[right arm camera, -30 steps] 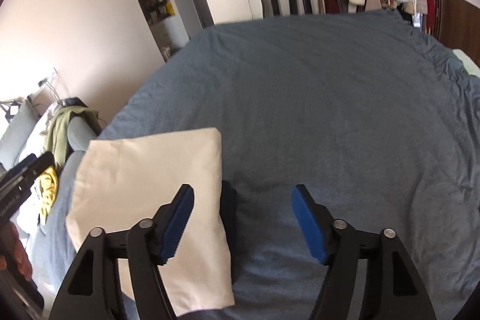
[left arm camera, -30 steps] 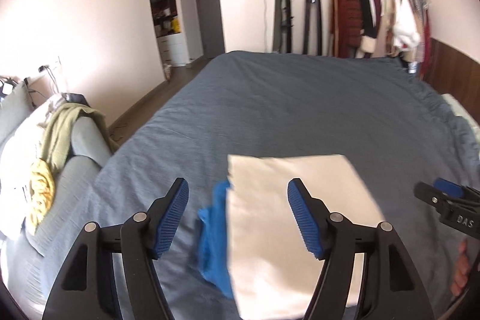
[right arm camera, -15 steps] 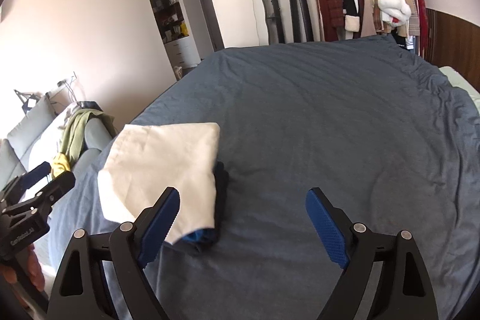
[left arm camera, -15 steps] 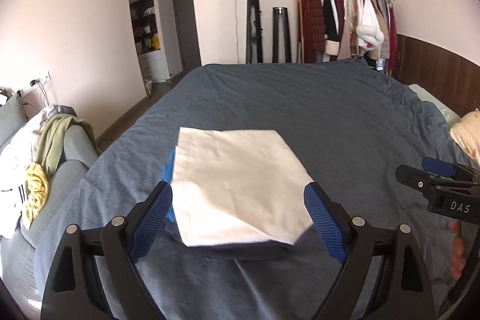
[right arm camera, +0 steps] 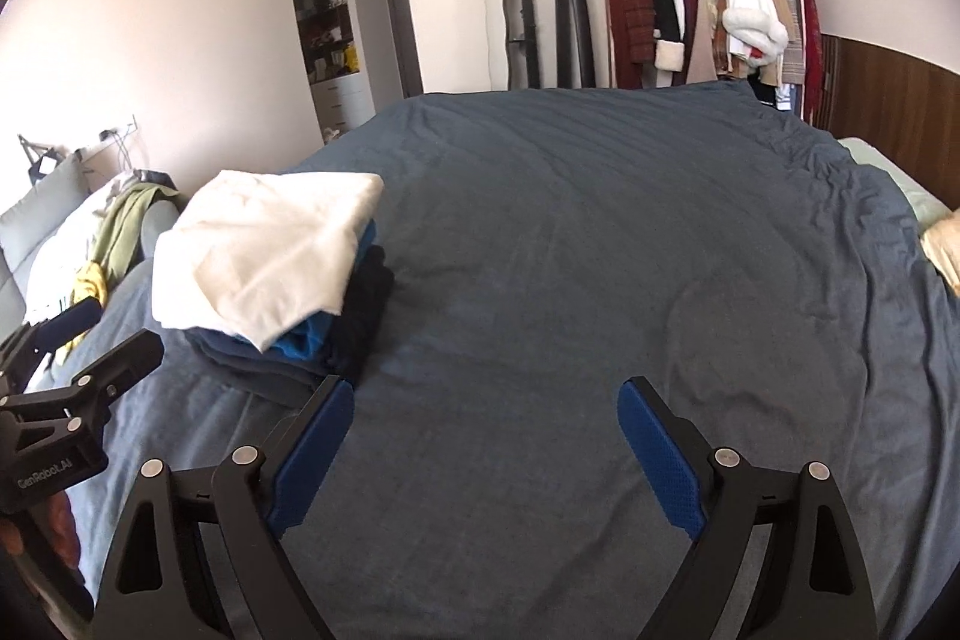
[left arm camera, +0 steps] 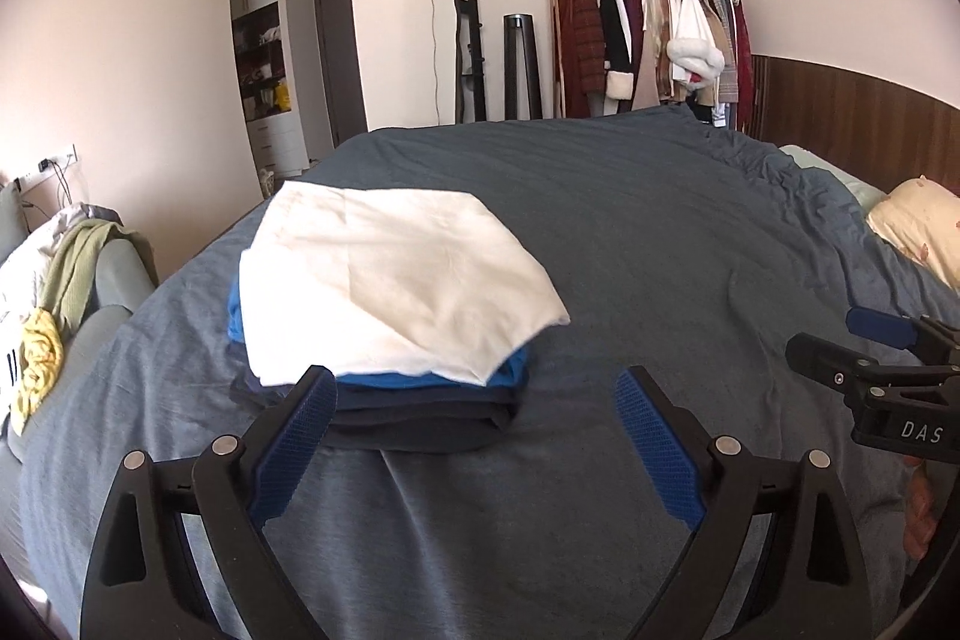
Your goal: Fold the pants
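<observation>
Folded cream-white pants point(left arm camera: 390, 280) lie on top of a stack of folded blue and dark navy clothes point(left arm camera: 432, 406) on the grey-blue bed point(left arm camera: 630, 232). My left gripper point(left arm camera: 474, 436) is open and empty, just in front of the stack. In the right wrist view the pants point(right arm camera: 264, 250) and stack point(right arm camera: 336, 334) sit at the left. My right gripper point(right arm camera: 486, 442) is open and empty over bare bedding, to the right of the stack. Each gripper shows at the edge of the other's view: the right one point(left arm camera: 870, 370), the left one point(right arm camera: 72, 382).
A sofa with a green cloth and a yellow garment point(left arm camera: 54, 316) stands left of the bed. A clothes rack point(left arm camera: 648, 34), a mirror and a doorway line the far wall. A cream pillow point(left arm camera: 918, 226) lies at the bed's right edge.
Both grippers have drawn back and up from the stack. The white pants now lie farther away, resting on the stack, with no gripper over them.
</observation>
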Motion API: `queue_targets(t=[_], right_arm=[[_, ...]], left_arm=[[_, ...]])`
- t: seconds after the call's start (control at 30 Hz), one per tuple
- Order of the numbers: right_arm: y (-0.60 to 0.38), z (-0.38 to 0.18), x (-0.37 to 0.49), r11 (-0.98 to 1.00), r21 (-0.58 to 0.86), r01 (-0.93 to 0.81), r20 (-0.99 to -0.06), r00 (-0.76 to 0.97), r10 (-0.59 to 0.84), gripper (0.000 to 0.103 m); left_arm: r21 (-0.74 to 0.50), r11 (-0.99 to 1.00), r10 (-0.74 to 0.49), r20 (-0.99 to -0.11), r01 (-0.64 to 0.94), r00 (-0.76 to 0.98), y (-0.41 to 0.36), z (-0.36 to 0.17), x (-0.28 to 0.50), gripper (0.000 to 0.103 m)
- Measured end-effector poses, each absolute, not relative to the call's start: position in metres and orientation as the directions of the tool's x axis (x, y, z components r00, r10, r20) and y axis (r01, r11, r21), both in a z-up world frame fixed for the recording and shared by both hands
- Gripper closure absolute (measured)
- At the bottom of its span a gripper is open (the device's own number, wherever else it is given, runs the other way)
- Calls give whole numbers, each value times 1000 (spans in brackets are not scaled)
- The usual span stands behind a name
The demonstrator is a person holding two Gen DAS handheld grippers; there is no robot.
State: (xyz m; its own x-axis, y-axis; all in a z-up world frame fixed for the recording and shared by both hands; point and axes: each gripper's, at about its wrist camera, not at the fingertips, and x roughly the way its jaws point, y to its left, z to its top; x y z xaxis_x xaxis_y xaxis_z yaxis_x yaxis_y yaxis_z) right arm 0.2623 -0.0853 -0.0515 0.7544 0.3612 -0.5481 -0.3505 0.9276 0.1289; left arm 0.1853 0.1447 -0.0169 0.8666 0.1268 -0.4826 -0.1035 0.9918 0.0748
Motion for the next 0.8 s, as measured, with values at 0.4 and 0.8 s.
queue_targets(t=[0.4, 0.8], right_arm=[[-110, -83, 200, 928, 103, -358, -467, 806, 363, 12], [-134, -70, 140, 943, 107, -316, -446, 832, 330, 12]], left_arm=[[23, 990, 135, -462, -140, 877, 124, -39, 124, 8], [9, 994, 105, -444, -113, 890, 104, -25, 74, 4]])
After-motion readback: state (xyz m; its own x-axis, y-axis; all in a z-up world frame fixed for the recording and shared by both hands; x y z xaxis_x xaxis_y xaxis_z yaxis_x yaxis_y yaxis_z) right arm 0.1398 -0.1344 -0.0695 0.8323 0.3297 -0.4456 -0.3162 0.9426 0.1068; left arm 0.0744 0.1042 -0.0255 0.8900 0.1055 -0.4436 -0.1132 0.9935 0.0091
